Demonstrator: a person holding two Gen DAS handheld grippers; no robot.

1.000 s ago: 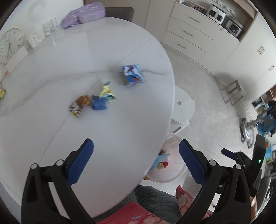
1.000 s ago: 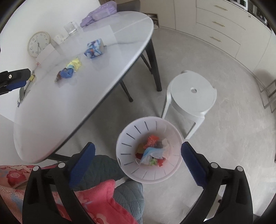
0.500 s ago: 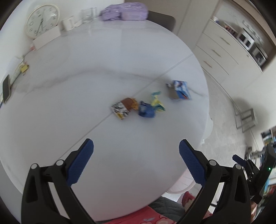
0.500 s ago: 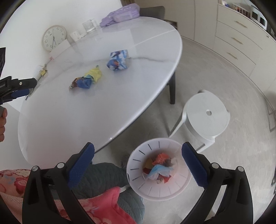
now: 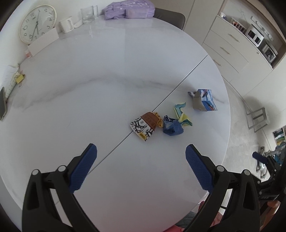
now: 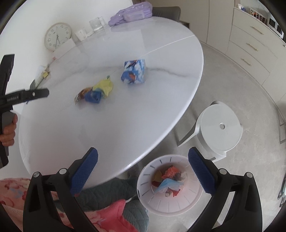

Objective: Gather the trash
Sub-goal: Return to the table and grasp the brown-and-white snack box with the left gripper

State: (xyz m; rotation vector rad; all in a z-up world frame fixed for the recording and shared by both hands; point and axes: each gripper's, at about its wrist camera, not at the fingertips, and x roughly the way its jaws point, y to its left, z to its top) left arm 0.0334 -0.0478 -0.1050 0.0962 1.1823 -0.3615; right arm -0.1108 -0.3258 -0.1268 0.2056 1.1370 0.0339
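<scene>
Several pieces of trash lie on the white round table [image 5: 89, 92]: a brown and black-white wrapper [image 5: 145, 127], a crumpled blue wrapper [image 5: 172, 127], a yellow wrapper [image 5: 181, 114] and a blue printed carton [image 5: 203, 100]. The carton also shows in the right wrist view [image 6: 133, 71], with the yellow wrapper [image 6: 105, 85] and blue wrapper [image 6: 93, 96]. My left gripper [image 5: 141, 169] is open and empty above the table's near side. My right gripper [image 6: 143, 173] is open and empty, above the table edge and a white bin [image 6: 143, 199] holding trash.
A wall clock [image 5: 36, 23], a glass [image 5: 89, 11], a white cup [image 5: 67, 24] and a purple bag [image 5: 128, 9] stand at the table's far side. A phone [image 5: 2, 105] lies at the left edge. A white stool [image 6: 220, 128] stands by the bin.
Both grippers have swung left and up from the bin toward the table. The trash now sits nearer the middle of the left wrist view. Both stay open.
</scene>
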